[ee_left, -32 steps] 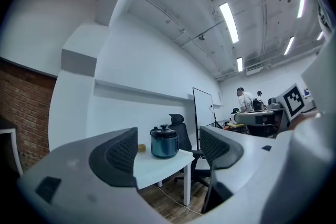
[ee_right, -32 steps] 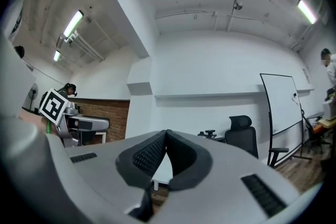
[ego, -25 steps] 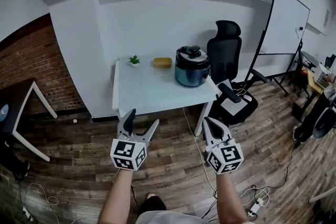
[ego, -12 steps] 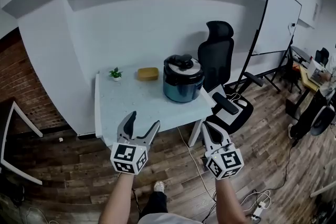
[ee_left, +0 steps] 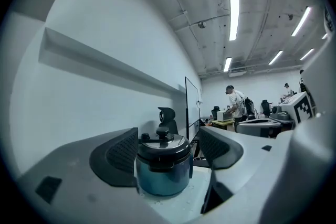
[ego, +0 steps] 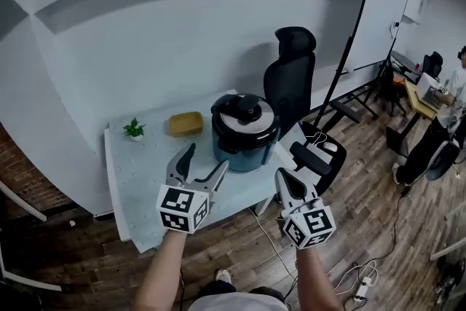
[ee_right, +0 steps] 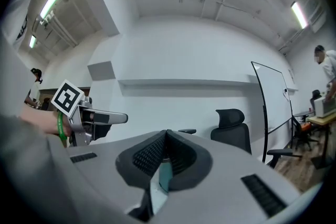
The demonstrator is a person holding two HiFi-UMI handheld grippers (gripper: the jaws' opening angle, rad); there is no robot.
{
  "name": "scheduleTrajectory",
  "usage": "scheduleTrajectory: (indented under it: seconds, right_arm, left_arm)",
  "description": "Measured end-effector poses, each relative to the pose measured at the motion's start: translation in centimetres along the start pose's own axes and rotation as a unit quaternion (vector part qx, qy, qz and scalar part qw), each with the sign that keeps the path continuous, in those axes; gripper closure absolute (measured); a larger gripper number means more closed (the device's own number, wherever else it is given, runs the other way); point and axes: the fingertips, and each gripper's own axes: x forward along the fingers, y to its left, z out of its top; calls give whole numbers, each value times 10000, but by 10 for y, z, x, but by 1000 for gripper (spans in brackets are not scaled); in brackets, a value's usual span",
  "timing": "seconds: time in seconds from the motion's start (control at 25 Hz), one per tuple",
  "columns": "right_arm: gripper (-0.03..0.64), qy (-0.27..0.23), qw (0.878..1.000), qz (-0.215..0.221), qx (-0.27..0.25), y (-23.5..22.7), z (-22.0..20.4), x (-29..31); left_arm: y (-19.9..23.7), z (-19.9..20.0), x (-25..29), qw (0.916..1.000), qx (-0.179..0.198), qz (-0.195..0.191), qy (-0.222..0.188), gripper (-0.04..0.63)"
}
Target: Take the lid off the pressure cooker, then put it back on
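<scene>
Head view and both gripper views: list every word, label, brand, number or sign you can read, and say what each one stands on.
No text can be read in any view.
The left tongs and right tongs bear only black-and-white square markers, no letters.
On the pressure cooker, any label is too small to read.
The whiteboard looks blank.

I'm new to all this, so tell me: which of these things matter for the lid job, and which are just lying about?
For the job: pressure cooker, its lid, left gripper, right gripper.
Lying about: little plant, yellow box, office chair, whiteboard.
</scene>
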Motion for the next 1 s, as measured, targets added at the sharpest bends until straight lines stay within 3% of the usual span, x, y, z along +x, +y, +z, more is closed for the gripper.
scheduleTrajectory:
  seconds: [0.36,0.56,1.0]
  right_arm:
    - [617,249,9994,-254,-14,-60,-18,52]
    - [617,248,9997,-61,-11,-98,-26,92]
    - [617,206,9981,566,151,-157,-25,158]
  left_arm:
    - [16,-1,117,9982,-2,-403,449,261]
    - [18,-9,174,9958,114,-379,824,261]
    - [18,-41,258,9752,382,-287,2159,261]
